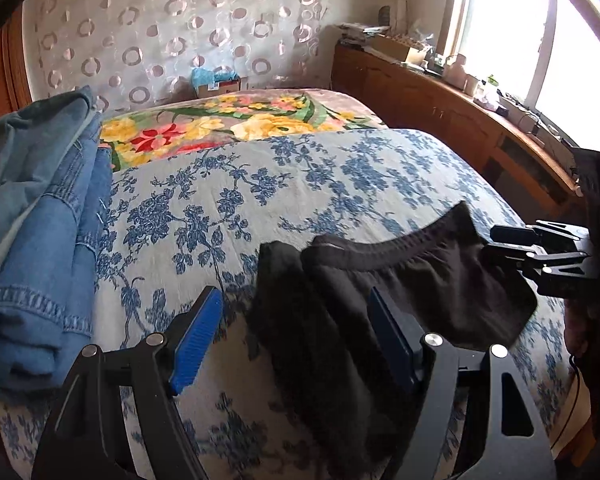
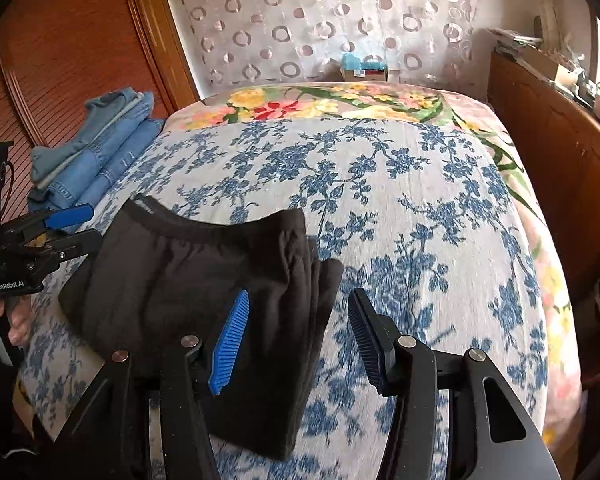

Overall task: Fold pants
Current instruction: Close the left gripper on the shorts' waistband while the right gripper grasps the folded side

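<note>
- Black pants [image 2: 204,280] lie folded into a compact bundle on the bed [image 2: 400,208], between both claws; folding looks finished.
- Left claw [image 1: 296,344] gapes wide, right claw [image 2: 296,340] half-wide; neither grips cloth.
- Perhaps only stacking by the folded jeans [image 1: 48,240], beyond the left claw, remains.

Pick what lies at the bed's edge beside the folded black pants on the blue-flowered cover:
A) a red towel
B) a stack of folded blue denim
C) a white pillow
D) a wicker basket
B: a stack of folded blue denim sits on the bed left of the black pants.
</note>
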A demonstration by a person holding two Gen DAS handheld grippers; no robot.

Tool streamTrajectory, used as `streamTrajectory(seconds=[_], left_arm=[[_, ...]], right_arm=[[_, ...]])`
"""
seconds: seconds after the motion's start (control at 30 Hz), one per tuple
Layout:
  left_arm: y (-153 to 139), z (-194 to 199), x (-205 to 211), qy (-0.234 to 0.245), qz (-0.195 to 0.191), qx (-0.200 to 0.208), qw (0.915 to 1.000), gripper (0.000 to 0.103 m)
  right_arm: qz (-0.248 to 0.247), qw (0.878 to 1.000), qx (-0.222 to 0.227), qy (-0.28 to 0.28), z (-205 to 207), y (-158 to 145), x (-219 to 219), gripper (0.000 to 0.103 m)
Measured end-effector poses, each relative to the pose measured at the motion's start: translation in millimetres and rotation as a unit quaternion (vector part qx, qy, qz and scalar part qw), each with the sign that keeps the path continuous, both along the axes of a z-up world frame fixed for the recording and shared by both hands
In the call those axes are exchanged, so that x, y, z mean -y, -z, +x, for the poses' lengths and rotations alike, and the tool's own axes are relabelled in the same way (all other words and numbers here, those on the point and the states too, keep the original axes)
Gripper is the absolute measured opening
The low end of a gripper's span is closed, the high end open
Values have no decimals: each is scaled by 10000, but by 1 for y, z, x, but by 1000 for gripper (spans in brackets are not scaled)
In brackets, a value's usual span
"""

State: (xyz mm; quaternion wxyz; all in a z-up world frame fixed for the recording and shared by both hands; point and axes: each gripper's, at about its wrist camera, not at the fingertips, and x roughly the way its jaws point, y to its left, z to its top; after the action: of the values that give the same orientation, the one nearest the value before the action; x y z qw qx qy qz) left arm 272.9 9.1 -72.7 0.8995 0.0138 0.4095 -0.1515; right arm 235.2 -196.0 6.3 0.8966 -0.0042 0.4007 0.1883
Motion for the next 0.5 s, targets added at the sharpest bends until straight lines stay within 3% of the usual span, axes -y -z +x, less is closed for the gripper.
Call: streamTrajectory(seconds=[0.5], left_arm=[[24,19,1,56,-18,-227,9997,76]], right_arm=[[-214,9997,28,-114,11,9,-14,54]])
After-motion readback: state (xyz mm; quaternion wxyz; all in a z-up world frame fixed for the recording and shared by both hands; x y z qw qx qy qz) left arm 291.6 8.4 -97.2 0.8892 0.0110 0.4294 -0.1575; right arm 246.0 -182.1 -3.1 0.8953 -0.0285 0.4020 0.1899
